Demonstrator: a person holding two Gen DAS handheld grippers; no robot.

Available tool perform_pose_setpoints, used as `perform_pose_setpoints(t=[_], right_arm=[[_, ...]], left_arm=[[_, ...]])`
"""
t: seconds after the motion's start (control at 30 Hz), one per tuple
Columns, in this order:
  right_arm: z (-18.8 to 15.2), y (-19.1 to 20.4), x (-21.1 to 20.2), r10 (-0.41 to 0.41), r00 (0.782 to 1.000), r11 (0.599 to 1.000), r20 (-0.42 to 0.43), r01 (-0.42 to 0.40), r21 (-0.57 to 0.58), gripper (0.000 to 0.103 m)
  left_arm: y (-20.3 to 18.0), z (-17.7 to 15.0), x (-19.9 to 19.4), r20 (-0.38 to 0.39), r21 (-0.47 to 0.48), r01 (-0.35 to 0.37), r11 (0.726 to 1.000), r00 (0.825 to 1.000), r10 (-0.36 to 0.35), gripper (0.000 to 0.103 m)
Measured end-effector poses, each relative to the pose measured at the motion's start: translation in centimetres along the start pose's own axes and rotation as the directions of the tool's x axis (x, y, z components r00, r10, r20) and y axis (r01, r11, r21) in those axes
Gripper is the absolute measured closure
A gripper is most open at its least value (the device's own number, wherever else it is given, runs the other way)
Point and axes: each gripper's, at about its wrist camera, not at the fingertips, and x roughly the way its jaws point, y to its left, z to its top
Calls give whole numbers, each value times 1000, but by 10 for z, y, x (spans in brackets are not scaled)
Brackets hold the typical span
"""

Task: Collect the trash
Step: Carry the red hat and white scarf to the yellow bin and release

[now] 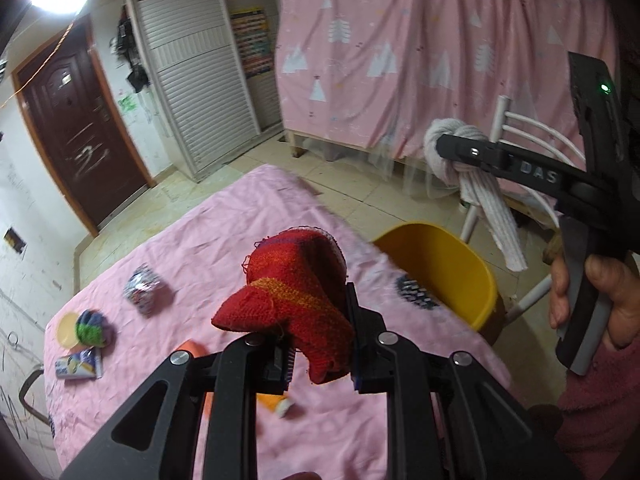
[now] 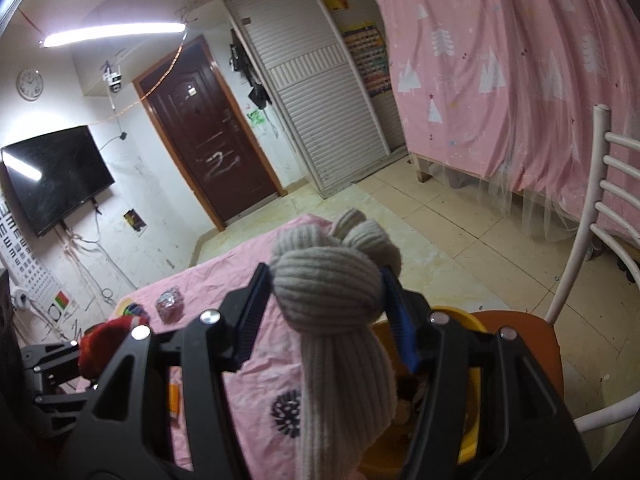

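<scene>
R gripper [image 2: 326, 312] is pinching the knotted grey sock [image 2: 326, 280] right above the yellow bin [image 1: 444, 264]; L gripper [image 1: 320, 336], pinching the red sock [image 1: 296, 280], is sitting farther off, bin lying to its right.

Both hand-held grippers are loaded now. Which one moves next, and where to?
Probably ease the right hand-held gripper down over the yellow bin and open it. Its knotted grey knit cloth already hangs at the bin's rim, while the left hand-held gripper holds the red knit sock over the pink tablecloth, further from the bin.
</scene>
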Motion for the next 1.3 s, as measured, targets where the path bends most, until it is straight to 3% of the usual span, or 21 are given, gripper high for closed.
perform_pose_setpoints(t=[0.43, 0.77, 0.83, 1.0, 1.2, 1.23, 1.3], right_arm=[[1, -41, 2, -46, 999, 997, 6, 46, 55, 48], [4, -61, -2, -83, 996, 991, 26, 80, 111, 48], [4, -66, -2, -91, 996, 989, 26, 87, 121, 48], [2, -68, 2, -92, 996, 988, 17, 89, 126, 48], [-1, -69, 12, -93, 996, 987, -11, 93, 128, 47], [-2, -67, 14, -93, 996, 988, -16, 94, 126, 44], [-3, -64, 14, -94, 995, 988, -12, 95, 123, 24]], left_arm=[[-58, 30, 29, -16, 61, 120, 991, 993, -119, 92], [-92, 54, 50, 11, 99, 154, 983, 988, -155, 92], [-95, 59, 55, 17, 97, 154, 983, 988, -157, 87], [-94, 62, 61, 21, 89, 155, 984, 987, -157, 47], [-84, 58, 51, 45, 89, 121, 989, 991, -126, 40], [-80, 56, 48, 51, 84, 115, 990, 991, -120, 39], [-72, 54, 42, 55, 69, 106, 992, 992, -110, 38]])
